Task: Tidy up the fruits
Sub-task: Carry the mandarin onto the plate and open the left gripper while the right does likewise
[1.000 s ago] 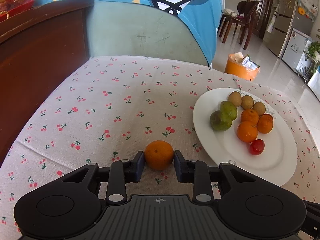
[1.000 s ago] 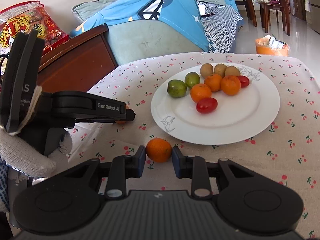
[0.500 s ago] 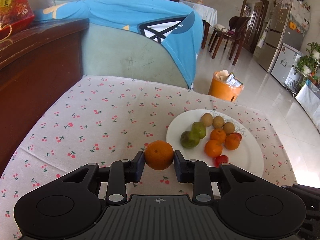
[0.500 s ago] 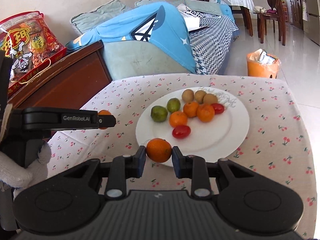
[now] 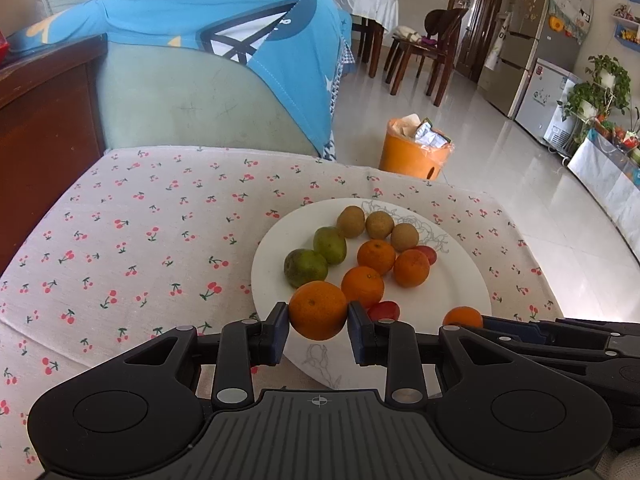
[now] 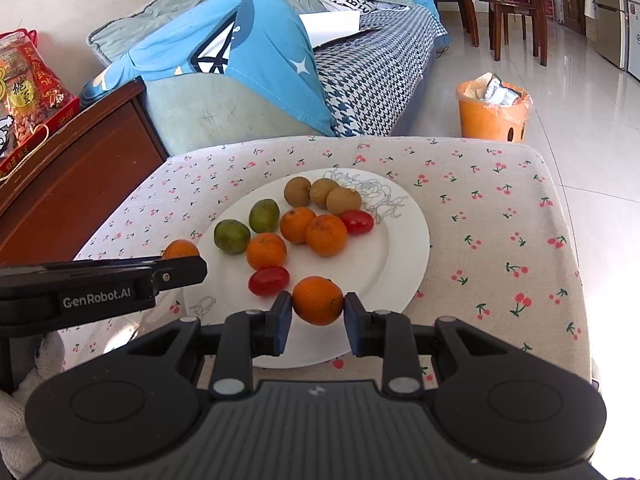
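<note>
My left gripper (image 5: 318, 322) is shut on an orange (image 5: 318, 310) and holds it above the near left rim of the white plate (image 5: 452, 280). My right gripper (image 6: 318, 312) is shut on another orange (image 6: 318, 300) above the plate's near part (image 6: 404, 248). The plate holds three oranges (image 6: 326, 234), two green fruits (image 6: 232, 236), three brown kiwis (image 6: 343, 201) and two red tomatoes (image 6: 269, 280). The left gripper also shows in the right wrist view (image 6: 180, 258) at the left, and the right gripper in the left wrist view (image 5: 464, 318) at the right.
The table wears a cherry-print cloth (image 5: 140, 240). A dark wooden cabinet (image 6: 68, 184) stands to the left and a sofa with a blue cover (image 5: 208, 40) behind. An orange bin (image 6: 492, 110) stands on the floor past the far edge.
Both grippers have lifted their oranges off the cloth and carried them over the plate; the left one moved right, the right one forward.
</note>
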`<state>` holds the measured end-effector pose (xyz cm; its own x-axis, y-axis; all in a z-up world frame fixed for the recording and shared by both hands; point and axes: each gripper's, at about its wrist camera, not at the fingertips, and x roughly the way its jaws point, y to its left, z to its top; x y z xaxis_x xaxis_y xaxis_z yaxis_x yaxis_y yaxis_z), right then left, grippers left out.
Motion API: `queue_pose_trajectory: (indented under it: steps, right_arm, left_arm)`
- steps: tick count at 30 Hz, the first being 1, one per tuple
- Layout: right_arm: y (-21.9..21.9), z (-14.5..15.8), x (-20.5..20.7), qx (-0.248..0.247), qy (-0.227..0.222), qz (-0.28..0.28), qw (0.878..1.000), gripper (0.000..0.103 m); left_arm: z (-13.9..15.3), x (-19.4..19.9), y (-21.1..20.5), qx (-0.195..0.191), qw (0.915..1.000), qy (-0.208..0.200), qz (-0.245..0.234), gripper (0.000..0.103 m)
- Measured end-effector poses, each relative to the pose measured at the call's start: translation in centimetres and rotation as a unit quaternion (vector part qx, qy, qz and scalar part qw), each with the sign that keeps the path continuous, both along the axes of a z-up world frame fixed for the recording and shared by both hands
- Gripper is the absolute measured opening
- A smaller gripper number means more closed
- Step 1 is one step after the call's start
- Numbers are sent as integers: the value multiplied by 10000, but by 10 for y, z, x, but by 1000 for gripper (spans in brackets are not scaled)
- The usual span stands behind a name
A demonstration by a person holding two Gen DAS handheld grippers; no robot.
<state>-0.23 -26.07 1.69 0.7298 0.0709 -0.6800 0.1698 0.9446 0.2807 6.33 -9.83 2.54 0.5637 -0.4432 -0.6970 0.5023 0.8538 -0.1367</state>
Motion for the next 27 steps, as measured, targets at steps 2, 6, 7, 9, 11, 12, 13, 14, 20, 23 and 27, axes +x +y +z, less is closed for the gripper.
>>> queue_pose_trajectory:
  steps: [2,6,7,9,11,12,13,14,20,23,27]
  right_arm:
    - [0,-2,2,54,-5,26,10000,28]
    - [3,-3,6,-12,-51,95,9999,28]
    - [3,-4,8,-1,-30,74,10000,28]
    - [2,-7,10,5,-6,32,10000,28]
    - [2,-8,11,-29,-14,2,10000,28]
    - [1,-8,12,-37,-33,-18,10000,29]
    - [0,-8,12,-30,-49,-26,10000,29]
    - [0,-7,13,-23,-77,-50,10000,30]
    - [-4,2,10,-2,-207,-165,9996,36]
    - [-7,4,9,-15,-108,-192,9998,49]
    - [-9,6,8,-124,66,-293,9995,61]
  left_arm:
    - [-3,1,-1,39,10000,24,9,29]
    - [-7,3,-4,91,9999,67,5,29]
    - [-7,3,-6,110,9999,78,4,29]
    - [-9,3,-8,136,9999,85,-17,29]
    - [-10,3,-11,162,9998,70,-36,29]
    - [-10,3,-12,176,9998,61,-39,29]
    - [-10,3,-13,180,9998,54,-41,29]
    - [-10,3,-14,182,9998,47,-33,30]
    - [-2,-1,-16,295,9995,-49,45,53]
    - [2,-1,-13,338,9993,-32,136,58]
    - [5,1,-10,423,9984,128,360,71]
